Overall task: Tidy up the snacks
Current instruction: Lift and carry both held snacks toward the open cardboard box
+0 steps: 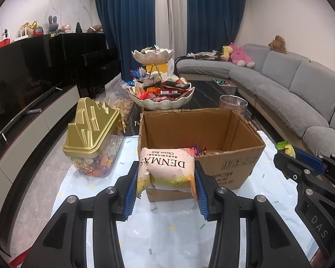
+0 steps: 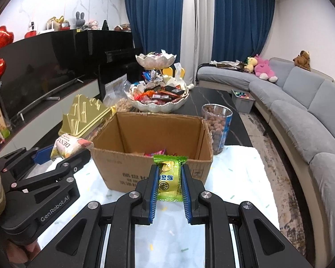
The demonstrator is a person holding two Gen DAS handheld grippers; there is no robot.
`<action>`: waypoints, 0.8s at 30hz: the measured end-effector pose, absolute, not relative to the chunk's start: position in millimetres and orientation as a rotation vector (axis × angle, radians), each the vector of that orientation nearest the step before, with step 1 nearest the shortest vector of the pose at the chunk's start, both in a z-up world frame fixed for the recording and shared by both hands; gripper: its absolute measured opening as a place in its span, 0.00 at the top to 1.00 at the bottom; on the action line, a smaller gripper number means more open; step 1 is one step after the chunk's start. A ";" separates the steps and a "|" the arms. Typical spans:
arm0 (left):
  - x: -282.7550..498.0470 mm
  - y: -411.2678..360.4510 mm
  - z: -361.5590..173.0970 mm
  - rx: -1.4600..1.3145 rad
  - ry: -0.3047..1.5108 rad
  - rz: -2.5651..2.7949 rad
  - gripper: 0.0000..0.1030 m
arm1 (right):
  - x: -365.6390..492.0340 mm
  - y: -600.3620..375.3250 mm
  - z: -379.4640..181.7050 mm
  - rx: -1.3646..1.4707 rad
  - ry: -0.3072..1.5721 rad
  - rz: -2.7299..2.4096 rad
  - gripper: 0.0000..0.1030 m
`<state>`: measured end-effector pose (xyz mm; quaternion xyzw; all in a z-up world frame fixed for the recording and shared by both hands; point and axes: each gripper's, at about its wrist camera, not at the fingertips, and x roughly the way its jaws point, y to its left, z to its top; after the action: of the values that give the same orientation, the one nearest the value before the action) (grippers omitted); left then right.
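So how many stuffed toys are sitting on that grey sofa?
3: a yellow plush and a pink plush together at the sofa's far end, a brown plush on its backrest. Others may be hidden.

Both tools (image 1: 166,174) (image 2: 169,178) clamped, angled downward

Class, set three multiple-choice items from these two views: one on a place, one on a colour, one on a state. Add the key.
1. Where is the cardboard box? A) on the sofa B) on the table, ahead of both tongs C) on the floor
2. What colour is the jar lid? A) gold B) red C) white
3. What do the left tongs hold? A) nothing B) a cup C) a cheese ball bag

Key: B, it stands on the cloth beyond the tips; A, it shines gold; C, pads press its sides.
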<state>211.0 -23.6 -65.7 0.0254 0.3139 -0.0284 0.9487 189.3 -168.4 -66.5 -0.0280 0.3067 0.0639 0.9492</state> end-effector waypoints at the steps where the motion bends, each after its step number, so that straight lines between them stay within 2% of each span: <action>1: 212.4 -23.6 -65.2 0.051 0.639 -0.058 0.56 | 190.1 -168.4 -64.7 -0.056 0.621 0.128 0.80; 24: 267.7 -22.6 -41.8 0.034 0.616 -0.061 0.56 | 239.6 -165.2 -36.1 -0.044 0.574 0.094 0.80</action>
<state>267.7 -22.6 -41.8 0.0170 0.3032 -0.0300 0.9523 239.6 -165.2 -36.1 -0.0216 0.2828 0.0463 0.9578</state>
